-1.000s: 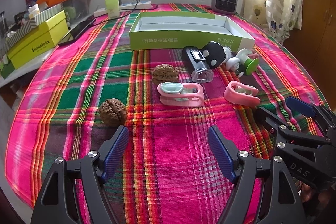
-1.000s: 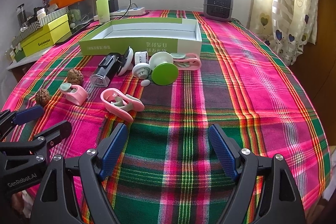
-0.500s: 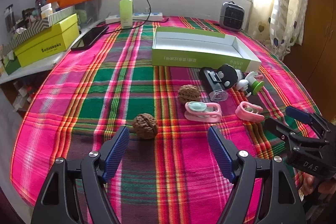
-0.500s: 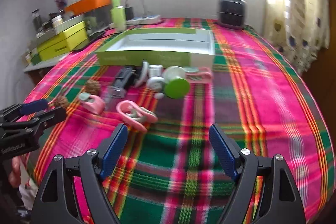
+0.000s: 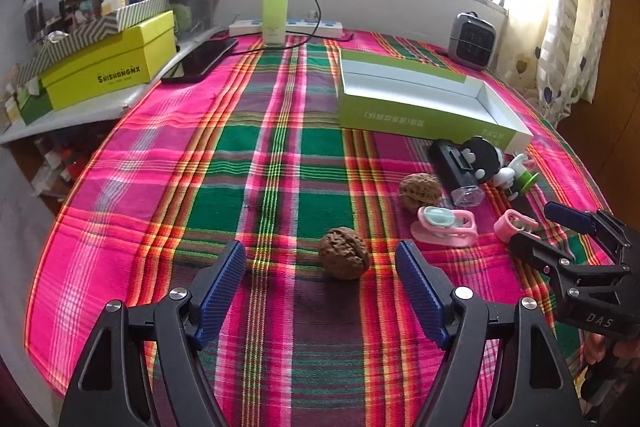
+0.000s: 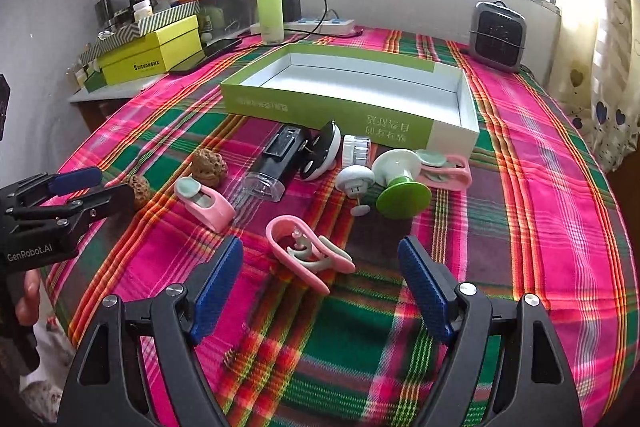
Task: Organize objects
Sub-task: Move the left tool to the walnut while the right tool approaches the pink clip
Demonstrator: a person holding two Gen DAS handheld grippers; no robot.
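Note:
My left gripper (image 5: 320, 287) is open, its blue pads on either side of a brown walnut (image 5: 344, 258) lying on the plaid cloth just ahead. A second walnut (image 5: 420, 191) lies further right beside a pink clip (image 5: 444, 225). My right gripper (image 6: 320, 281) is open too, with another pink clip (image 6: 306, 253) on the cloth between and ahead of its pads. Behind lie a black cylinder (image 6: 278, 161), a green-and-white stand (image 6: 400, 183) and a third pink clip (image 6: 444, 169). The open green box (image 6: 352, 107) stands behind them, holding nothing I can see.
A small heater (image 6: 496, 41) stands at the back right. A green bottle (image 5: 275, 7), power strip (image 5: 286, 27) and phone (image 5: 200, 61) lie at the back. Yellow boxes (image 5: 108, 67) sit on a side shelf at left. The table edge drops off at left and right.
The left gripper has swung left, so the near walnut now lies between its pads. The right gripper has moved closer to the pink clip. Both stay open.

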